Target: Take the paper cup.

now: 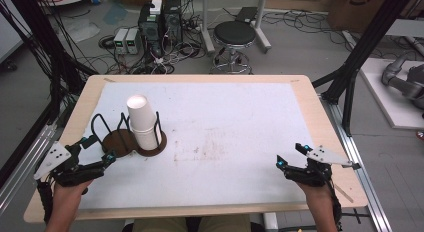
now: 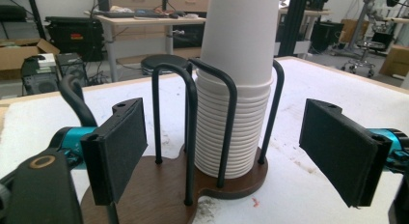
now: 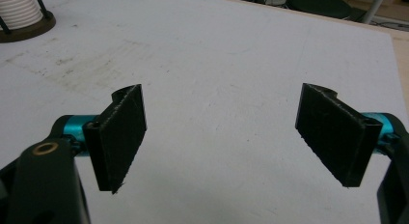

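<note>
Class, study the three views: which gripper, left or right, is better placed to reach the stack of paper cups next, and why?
Left. The left gripper sits beside the wire cup holder, jaws open toward the cup stack. The right gripper hangs open over bare table cover, far across from the stack.

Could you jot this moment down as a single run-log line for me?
left hand-held gripper: open, at cup holder | cup stack: upside down in holder | right hand-held gripper: open, over white mat
</note>
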Demonstrator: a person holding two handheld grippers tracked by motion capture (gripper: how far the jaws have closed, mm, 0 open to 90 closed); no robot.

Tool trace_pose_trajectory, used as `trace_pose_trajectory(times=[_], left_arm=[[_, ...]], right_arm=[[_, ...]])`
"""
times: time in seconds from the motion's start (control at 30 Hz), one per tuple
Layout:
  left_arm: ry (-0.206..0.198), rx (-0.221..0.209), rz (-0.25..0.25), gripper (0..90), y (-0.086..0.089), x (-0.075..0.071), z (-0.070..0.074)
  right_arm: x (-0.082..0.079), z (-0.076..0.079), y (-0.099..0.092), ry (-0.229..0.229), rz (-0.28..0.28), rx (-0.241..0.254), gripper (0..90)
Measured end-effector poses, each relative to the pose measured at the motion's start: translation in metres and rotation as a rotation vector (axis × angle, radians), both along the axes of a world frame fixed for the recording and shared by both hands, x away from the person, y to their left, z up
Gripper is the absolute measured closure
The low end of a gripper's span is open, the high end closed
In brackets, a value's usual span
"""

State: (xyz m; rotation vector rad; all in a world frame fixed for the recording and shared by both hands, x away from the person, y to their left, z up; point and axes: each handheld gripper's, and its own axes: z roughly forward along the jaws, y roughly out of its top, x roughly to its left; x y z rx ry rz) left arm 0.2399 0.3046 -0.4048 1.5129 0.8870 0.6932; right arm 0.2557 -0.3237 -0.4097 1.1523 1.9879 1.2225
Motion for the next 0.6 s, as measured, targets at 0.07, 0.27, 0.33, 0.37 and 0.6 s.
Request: trace_pose_trajectory(times=[0.07,0.27,0.33,0.37,0.6], left_arm=[[0.001,-0.001,-0.004,17.0,0.000,0.000,0.000],[0.021,-0.011,-0.009,17.0,-0.001,0.001,0.002],[0.023,-0.007,-0.003,16.6,-0.002,0.001,0.002],[0.026,-0.009,-0.001,16.3,-0.002,0.001,0.002],[0.036,-0.054,-0.035,16.3,-0.007,0.002,0.014]], right_arm=[[0.000,0.000,0.000,0.001,0.003,0.003,18.5],[-0.003,-0.002,-0.002,0.005,0.009,0.008,18.5],[-0.003,-0.002,-0.002,0.004,0.012,0.007,18.5],[-0.003,-0.001,-0.001,0.001,0.015,0.004,18.5],[0.000,-0.001,0.006,0.009,0.034,-0.019,18.5]])
